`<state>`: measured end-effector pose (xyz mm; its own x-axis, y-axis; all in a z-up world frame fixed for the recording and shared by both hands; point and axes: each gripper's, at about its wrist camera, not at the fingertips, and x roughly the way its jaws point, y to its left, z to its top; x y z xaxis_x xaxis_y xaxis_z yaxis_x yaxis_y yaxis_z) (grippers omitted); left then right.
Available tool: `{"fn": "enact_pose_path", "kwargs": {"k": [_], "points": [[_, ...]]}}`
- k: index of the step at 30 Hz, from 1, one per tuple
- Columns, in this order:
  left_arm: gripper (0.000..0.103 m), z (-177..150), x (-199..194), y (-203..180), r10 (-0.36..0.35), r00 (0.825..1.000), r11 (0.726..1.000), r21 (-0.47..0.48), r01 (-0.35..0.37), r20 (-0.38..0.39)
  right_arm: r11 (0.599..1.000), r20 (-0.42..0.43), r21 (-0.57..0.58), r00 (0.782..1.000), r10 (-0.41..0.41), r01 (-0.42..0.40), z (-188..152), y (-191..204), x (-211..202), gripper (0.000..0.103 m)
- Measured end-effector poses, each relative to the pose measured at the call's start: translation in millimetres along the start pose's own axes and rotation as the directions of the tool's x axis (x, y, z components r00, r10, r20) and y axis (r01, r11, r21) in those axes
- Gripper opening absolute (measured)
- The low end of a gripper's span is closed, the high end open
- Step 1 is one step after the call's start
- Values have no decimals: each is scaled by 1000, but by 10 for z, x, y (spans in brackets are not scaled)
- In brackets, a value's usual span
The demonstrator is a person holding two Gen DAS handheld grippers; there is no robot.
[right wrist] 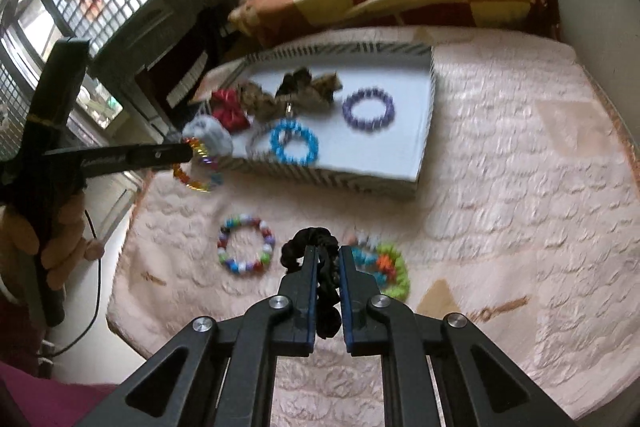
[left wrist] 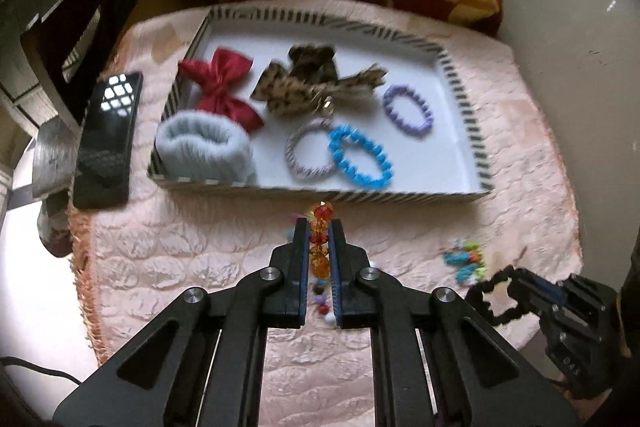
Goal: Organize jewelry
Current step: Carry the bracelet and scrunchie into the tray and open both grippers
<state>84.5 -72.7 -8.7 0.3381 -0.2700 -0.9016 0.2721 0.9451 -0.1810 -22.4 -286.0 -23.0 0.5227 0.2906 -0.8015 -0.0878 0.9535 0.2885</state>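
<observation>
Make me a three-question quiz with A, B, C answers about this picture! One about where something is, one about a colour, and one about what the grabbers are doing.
1. Where is the blue bead bracelet?
A. In the striped tray
B. On the phone
C. On the pillow

2. What colour is the satin bow in the tray?
A. Green
B. Red
C. White

3. What is the right gripper doing?
A. Standing wide open
B. Gripping a spoon
C. Shut on the black scrunchie

Answers:
1 A, it lies on the tray's white floor beside the purple bracelet.
2 B, the bow next to the leopard one is deep red.
3 C, its jaws pinch the scrunchie, while the left gripper pinches an orange bead bracelet.
</observation>
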Motion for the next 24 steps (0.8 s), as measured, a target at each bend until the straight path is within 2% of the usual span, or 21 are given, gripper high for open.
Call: {"fn": "enact_pose_path", "kwargs": {"k": [5,10,19,24], "points": [[8,106,-182,-51,-21,999,999,31,20,35,1000,43,12,999,-30,29,296,-98,-35,9],[8,297,-198,-276,-41,998,998,53,39,47,998,64,32,996,-56,54,632,-261,33,9],[8,612,218,-814,-60,998,995,84,59,2,996,62,53,995,-80,76,1212,-567,306,9],[8,710,525,-896,-88,995,995,40,90,-46,997,23,35,998,-65,64,1518,-639,614,9]]}}
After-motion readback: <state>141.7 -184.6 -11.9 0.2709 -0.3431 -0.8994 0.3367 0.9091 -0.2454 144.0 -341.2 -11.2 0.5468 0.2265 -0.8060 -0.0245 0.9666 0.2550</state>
